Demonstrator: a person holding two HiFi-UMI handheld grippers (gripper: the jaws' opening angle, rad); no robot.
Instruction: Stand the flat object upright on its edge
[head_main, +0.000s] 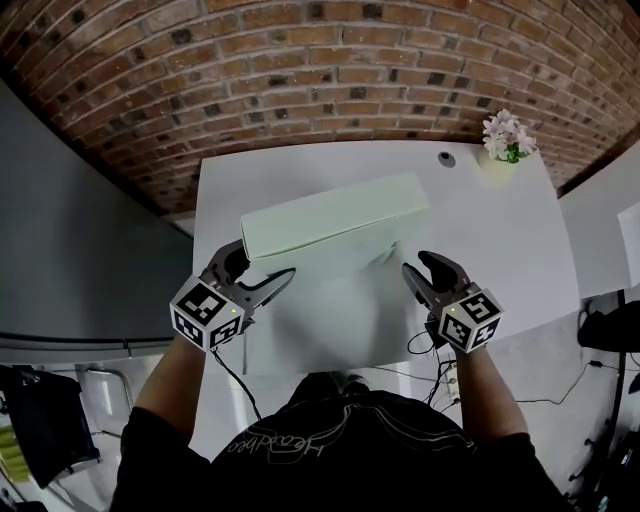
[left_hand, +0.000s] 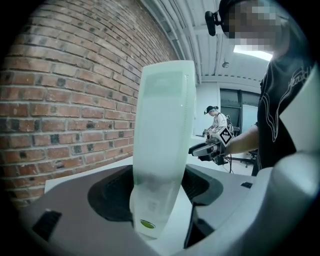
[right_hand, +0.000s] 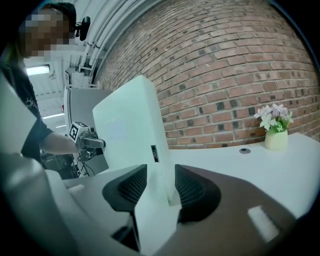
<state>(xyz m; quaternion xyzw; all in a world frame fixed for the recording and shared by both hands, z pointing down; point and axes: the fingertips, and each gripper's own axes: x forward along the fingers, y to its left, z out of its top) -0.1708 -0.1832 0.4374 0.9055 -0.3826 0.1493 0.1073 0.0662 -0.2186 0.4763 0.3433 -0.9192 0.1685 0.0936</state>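
Pale green flat box (head_main: 335, 225) sits tilted up over the middle of the white tabletop (head_main: 500, 240), with my left tool (head_main: 262, 268) pinching one end and my right tool (head_main: 420, 268) pinching the other. I should turn both ends evenly, plant the lower long edge, and let go only once it balances.

The flat box (head_main: 335, 225) is pale mint green, the table (head_main: 500, 250) white, the wall (head_main: 300, 70) red-brown brick with grey mortar, the flowers (head_main: 508, 135) white and pink, and the left gripper (head_main: 262, 265) and the right gripper (head_main: 415, 265) are grey with black-and-white square markers.
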